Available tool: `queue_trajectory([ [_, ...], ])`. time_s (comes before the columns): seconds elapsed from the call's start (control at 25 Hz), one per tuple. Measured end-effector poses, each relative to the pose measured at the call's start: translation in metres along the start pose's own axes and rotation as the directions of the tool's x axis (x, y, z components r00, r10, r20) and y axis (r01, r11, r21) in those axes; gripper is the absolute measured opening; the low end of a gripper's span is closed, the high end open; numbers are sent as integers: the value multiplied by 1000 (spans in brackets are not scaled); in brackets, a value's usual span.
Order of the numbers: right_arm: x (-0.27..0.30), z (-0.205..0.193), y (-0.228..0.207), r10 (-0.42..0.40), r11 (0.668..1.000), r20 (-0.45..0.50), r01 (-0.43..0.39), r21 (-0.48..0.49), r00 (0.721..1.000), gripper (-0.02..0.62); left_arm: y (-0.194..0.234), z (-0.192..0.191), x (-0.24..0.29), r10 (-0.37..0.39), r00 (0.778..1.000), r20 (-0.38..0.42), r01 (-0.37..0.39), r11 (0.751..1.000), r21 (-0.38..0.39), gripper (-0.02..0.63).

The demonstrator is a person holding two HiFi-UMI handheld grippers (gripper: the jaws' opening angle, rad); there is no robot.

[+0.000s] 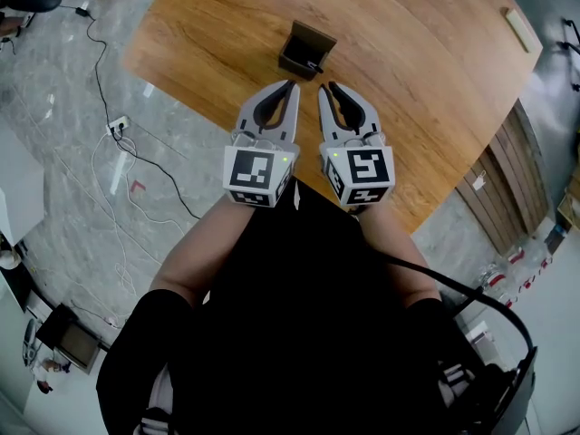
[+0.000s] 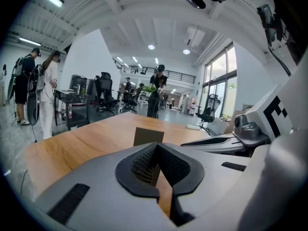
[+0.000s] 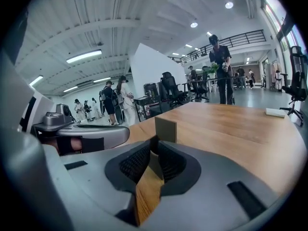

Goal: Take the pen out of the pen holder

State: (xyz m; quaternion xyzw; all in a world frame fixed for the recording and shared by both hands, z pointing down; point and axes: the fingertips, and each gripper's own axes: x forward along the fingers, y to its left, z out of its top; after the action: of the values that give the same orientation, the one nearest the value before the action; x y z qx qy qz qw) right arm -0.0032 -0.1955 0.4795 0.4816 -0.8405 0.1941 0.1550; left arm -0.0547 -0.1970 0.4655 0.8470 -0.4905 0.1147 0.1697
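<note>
A dark square pen holder [image 1: 306, 49] stands on the wooden table [image 1: 408, 71], just ahead of both grippers. A dark pen end [image 1: 315, 66] shows at its near right corner; the rest is hidden inside. My left gripper [image 1: 293, 85] and right gripper [image 1: 326, 86] lie side by side, tips pointing at the holder, a short way off it. Both are shut with nothing between the fingers. In the left gripper view the holder [image 2: 148, 136] rises right behind the shut tips of the left gripper [image 2: 156, 146]. In the right gripper view the holder [image 3: 165, 129] stands behind the right gripper [image 3: 154, 139].
A flat white object [image 1: 519, 28] lies far right on the table. The table's near edge runs under the grippers. Cables and a power strip [image 1: 118, 127] lie on the floor at left. Several people [image 2: 157, 95] and office chairs stand beyond the table.
</note>
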Motion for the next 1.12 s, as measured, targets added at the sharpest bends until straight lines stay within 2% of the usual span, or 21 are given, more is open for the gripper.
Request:
queue_trajectory([
  [0.16,18,-10,-7,8,1000,-46,-8,6,999,17,8,-11,15,1,1000,-29,-1,1000,-14,0],
  [0.64,44,-18,-14,25,1000,-63,-25,4,998,18,19,-30,29,19,997,-72,-22,999,-39,0],
  [0.96,50,-17,-14,7,999,-54,-9,-41,998,17,21,-34,26,26,996,-81,-30,999,-44,0],
  [1.12,44,-7,-15,-5,999,-13,5,-43,1000,17,21,-34,21,26,996,-80,-30,999,-40,0],
])
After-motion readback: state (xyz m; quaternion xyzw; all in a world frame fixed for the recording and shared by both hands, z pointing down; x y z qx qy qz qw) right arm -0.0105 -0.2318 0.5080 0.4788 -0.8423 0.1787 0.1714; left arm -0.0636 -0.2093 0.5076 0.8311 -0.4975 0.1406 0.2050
